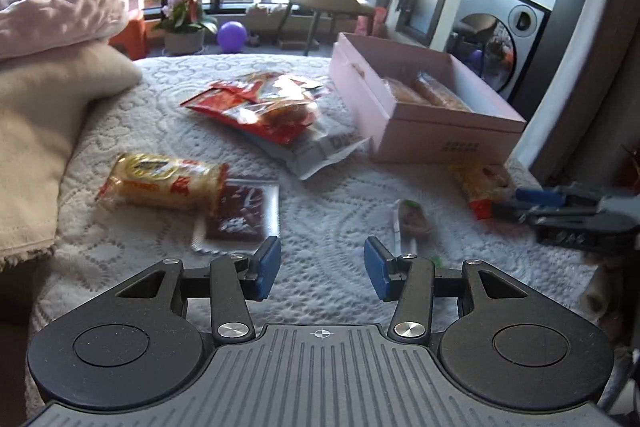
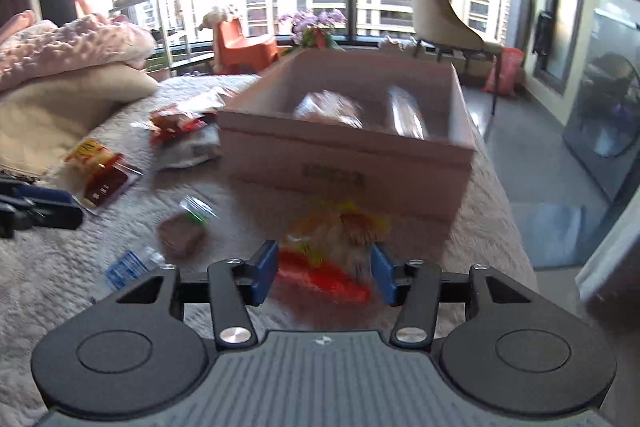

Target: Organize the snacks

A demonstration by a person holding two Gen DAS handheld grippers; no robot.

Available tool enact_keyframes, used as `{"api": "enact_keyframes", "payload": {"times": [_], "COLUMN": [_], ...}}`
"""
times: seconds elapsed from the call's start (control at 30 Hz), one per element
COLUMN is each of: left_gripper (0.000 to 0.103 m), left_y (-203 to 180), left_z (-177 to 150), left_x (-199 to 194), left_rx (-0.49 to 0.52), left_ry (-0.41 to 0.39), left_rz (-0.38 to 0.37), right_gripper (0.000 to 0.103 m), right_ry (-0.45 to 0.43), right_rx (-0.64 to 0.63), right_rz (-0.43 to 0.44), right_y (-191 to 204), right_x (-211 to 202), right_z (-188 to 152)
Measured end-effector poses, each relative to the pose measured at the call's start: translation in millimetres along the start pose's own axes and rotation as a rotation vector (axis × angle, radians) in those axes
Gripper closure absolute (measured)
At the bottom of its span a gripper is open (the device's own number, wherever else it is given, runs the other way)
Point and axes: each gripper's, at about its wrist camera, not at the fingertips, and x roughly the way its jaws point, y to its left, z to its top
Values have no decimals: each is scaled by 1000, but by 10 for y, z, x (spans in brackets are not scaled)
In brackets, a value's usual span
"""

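1. Left tongs (image 1: 323, 271): jaws apart, nothing between the pads, held above the white quilted bed (image 1: 320, 195).
2. Right tongs (image 2: 325, 273): jaws apart, straddling a yellow-and-red snack packet (image 2: 332, 247); pad contact not discernible through blur.
3. Pink box (image 1: 436, 135): open on the bed, 2 wrapped snacks inside.
4. Loose on the bed: red packet pile (image 1: 264, 107), yellow packet (image 1: 164, 183), small brown snack (image 1: 414, 223).

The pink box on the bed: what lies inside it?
Inside the pink box lie two clear-wrapped orange-brown snack packs; the near wall hides the floor beneath them.
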Motion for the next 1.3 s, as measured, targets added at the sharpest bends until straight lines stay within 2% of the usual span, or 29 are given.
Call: {"api": "enact_keyframes", "payload": {"times": [0.07,0.1,0.17,0.23,0.3,0.37,0.43,0.5,0.53,0.77,0.83,0.9,0.97,1.13,1.3], "left_gripper": [50,49,49,52,53,53,53,53,49,49,50,57,58,58,58], "left_y": [-110,-147,-135,-11,191,360,424,422,405,45,-14,-85,-133,-153,-141], "left_z": [46,71,112,146,165,184,211,237,248,135,118,135,171,172,145], "left_x": [11,20,68,153,230,281,361,477,518,537,479,386,344,559,594], "left_rx": [47,65,81,54,-40,-127,-145,-125,-112,70,82,87,95,123,114], "left_ry": [-6,-13,-23,-20,2,4,-3,16,20,67,53,10,-11,71,83], "left_rz": [-8,12,98,197,231,235,243,250,245,129,137,166,171,196,176], "right_gripper": [52,51,51,50,49,48,45,44,44,42,42,42,41,41,40], "right_ry": [25,16,-8,-12,-21,-28,-32,-32,-33,-33,-32,-31,-30,-28,-26], "right_rx": [59,85,114,133,143,144,139,133,131,113,103,98,94,80,71], "right_rz": [17,32,50,59,64,63,61,60,58,48,42,38,36,27,23], "right_y": [-104,-153,-212,-247,-257,-240,-225,-209,-197,-160,-151,-138,-130,-100,-91], "right_x": [63,71,42,28,31,42,41,43,46,45,40,43,44,46,50], "right_z": [-92,-129,-173,-192,-212,-225,-228,-226,-228,-229,-231,-231,-231,-232,-234]}}
